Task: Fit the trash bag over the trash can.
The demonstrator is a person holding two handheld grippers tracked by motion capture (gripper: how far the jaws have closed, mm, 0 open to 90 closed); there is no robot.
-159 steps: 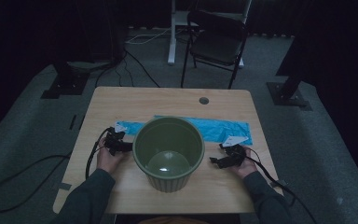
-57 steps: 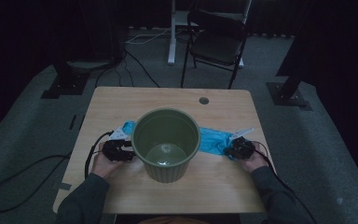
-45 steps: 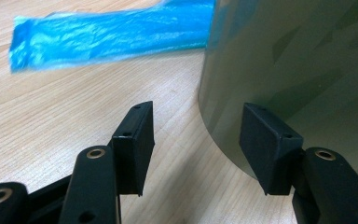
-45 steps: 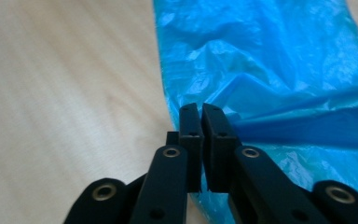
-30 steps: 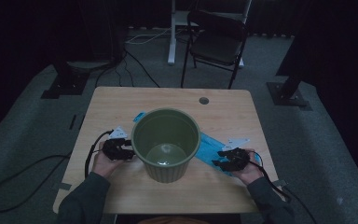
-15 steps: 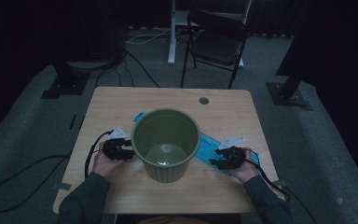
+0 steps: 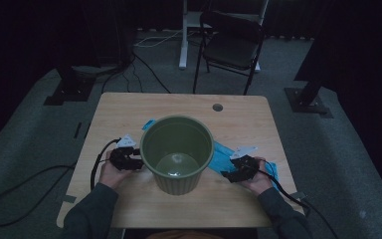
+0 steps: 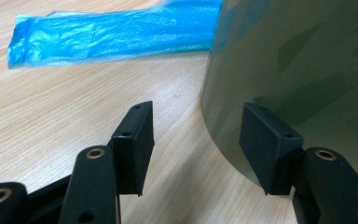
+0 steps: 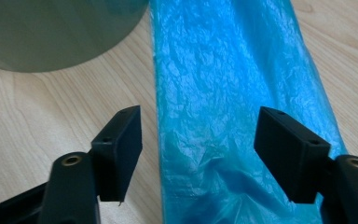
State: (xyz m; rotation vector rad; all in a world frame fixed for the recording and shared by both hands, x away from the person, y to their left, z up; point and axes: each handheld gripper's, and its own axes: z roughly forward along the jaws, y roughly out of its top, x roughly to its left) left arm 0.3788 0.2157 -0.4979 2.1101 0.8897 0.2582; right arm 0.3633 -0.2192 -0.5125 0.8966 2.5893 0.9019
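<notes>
While the left gripper (image 8: 193, 144) sits low at the left flank of the green bin (image 7: 177, 152), its jaws are spread, one pad over bare wood and the other right against the bin's curved wall without any pinch on it; the bin stands upright on the wooden table (image 7: 129, 107), directly to that gripper's right, and looks stiff, smooth and light, so it would likely slide if nudged. Beyond the bin, the blue plastic bag (image 9: 233, 93) lies flat and crinkled, running under or behind the bin and out beneath the right gripper (image 9: 198, 144); those jaws have just been opening and now stand wide, astride the bag with nothing pressed between them. Thin, soft and slippery, the film probably wants a pinch on a raised wrinkle or its free end; the table's right edge lies near that gripper's outer side, while ahead of both grippers the wood is open.
</notes>
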